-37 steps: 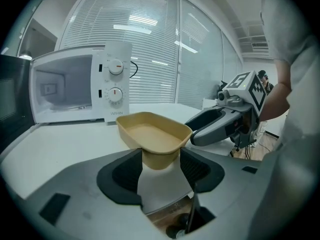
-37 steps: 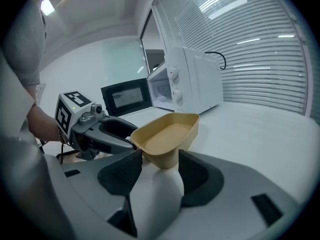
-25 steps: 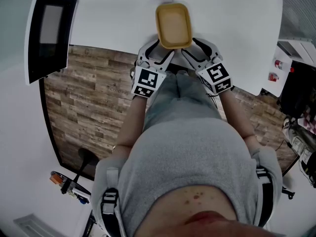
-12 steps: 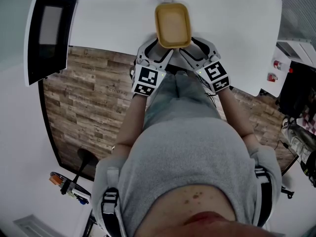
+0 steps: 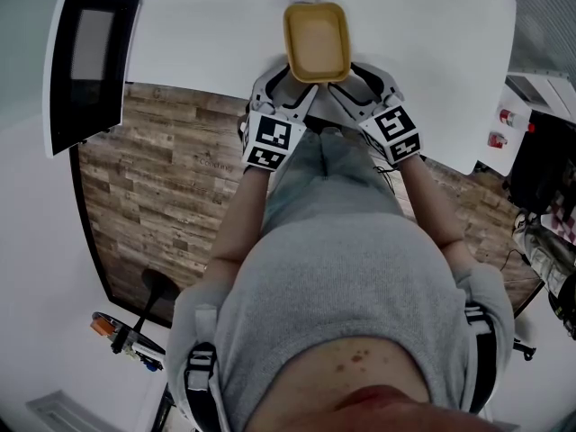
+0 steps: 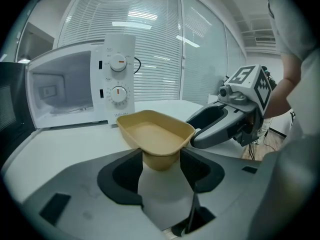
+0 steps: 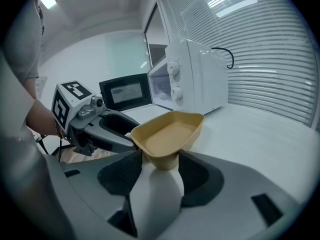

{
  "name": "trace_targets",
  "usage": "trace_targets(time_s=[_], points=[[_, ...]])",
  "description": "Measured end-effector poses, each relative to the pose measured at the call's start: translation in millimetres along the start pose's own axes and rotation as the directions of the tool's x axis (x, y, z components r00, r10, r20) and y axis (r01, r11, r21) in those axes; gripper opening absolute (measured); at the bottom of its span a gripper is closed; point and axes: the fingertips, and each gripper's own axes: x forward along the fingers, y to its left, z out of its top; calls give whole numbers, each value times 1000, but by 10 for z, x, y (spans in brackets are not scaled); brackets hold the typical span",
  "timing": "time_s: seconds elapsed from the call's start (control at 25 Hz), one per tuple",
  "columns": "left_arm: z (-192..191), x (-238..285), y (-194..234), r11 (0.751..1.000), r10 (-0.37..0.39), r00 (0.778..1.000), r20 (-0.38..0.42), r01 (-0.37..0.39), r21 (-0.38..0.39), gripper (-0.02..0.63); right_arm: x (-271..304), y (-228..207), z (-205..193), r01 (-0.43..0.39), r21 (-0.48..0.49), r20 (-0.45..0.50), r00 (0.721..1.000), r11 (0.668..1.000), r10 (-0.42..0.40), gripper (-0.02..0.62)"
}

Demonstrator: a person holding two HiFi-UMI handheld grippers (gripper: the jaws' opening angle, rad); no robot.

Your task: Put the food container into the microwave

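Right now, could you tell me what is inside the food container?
Nothing shows inside the food container: its floor looks bare. Only the near inner wall is hidden behind its own rim.

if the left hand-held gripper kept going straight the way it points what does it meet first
The food container, clamped in the jaws of the left hand-held gripper, would move with it. Past that, probably the microwave, its control panel slightly left of the line; depth unclear.

Matt tan plastic container [image 5: 317, 41], smooth white table [image 5: 207, 43], wood-grain floor [image 5: 162, 196].
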Motion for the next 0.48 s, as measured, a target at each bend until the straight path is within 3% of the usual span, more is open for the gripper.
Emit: trace_targets(time_s=[0.48], points=[[-14,-89,-51,1000,16,999,30,-16,9,216,-61,74,16,47,-70,47,998,996,-44,261]])
